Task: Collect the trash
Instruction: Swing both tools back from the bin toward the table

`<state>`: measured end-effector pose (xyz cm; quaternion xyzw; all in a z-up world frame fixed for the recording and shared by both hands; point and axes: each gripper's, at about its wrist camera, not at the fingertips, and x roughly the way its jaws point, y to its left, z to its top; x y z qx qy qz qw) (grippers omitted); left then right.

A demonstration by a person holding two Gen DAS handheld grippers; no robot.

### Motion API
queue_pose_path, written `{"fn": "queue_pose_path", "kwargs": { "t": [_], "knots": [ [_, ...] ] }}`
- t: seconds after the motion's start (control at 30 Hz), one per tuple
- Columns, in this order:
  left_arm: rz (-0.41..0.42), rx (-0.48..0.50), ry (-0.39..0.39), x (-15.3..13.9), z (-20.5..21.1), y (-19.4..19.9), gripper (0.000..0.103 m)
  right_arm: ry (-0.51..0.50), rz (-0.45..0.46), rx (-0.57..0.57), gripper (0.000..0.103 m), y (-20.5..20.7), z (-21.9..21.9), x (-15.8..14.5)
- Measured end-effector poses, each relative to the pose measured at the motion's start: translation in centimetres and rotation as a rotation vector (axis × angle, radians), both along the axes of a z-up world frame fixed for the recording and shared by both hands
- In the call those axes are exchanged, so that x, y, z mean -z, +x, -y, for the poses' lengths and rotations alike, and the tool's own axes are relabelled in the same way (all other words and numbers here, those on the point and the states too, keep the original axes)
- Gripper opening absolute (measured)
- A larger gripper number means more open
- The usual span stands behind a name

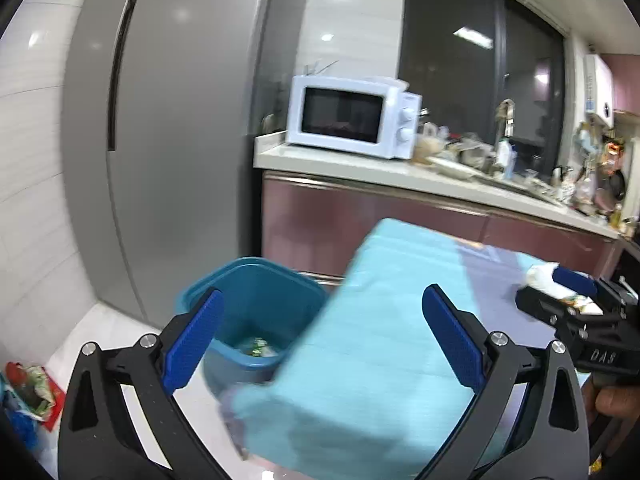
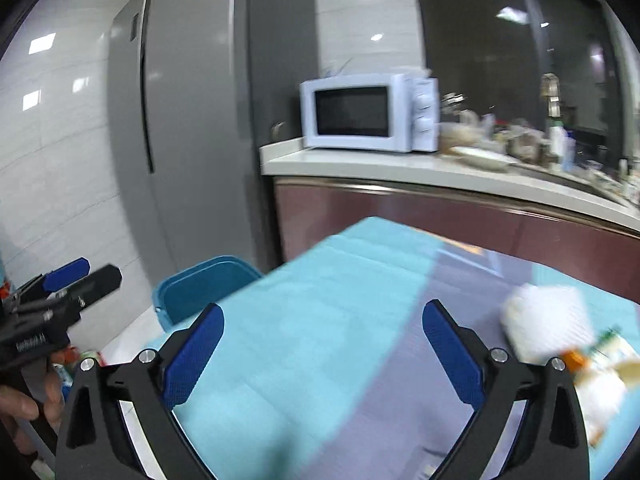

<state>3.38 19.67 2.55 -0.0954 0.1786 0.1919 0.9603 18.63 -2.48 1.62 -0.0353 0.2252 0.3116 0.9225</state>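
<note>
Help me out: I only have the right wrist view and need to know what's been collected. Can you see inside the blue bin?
Observer: Yes. The left wrist view looks down into the blue bin. A greenish scrap, too blurred to name, lies at its bottom.
Operator: Is the left gripper free for the next piece?
Observer: Yes. The left gripper is wide open and holds nothing.

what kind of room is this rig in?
Most likely a home kitchen: a tall grey fridge stands beside a counter that carries a white microwave, with a tap and cluttered dishes further along. A blue bin stands on the floor by the table.
</note>
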Motion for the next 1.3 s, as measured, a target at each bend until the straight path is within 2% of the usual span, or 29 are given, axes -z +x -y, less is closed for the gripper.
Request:
{"fn": "queue_pose_path", "kwargs": {
  "t": [0.23, 0.47, 0.63, 0.73, 0.93, 1.03, 1.3],
  "knots": [
    [0.069, 0.113, 0.031, -0.4, 6.8, 0.2, 0.097, 0.040, 0.033, 0.177, 0.096, -3.2, 8.1, 0.9],
    [0.059, 0.266, 0.063, 0.6, 14.4, 0.3, 0.097, 0.057, 0.047, 0.352, 0.096, -6.4, 14.5, 2.2],
    [0.061, 0.333, 0.082, 1.1, 17.5, 0.5, 0.097, 0.066, 0.061, 0.441, 0.096, -8.4, 17.3, 2.9],
    [0.056, 0.372, 0.104, 1.4, 19.5, 0.4, 0.097, 0.064, 0.073, 0.478, 0.096, -9.2, 18.5, 3.1],
    [0.045, 0.410, 0.121, 1.4, 20.8, 1.5, 0.097, 0.062, 0.054, 0.510, 0.096, -8.9, 19.8, 3.8],
    [0.041, 0.422, 0.141, 1.1, 20.1, 3.0, 0.097, 0.052, 0.047, 0.510, 0.096, -8.2, 19.9, 4.0],
    [0.013, 0.488, 0.179, 0.7, 21.9, 8.0, 0.097, 0.038, 0.014, 0.498, 0.096, -4.9, 20.0, 4.1]
  ]
}}
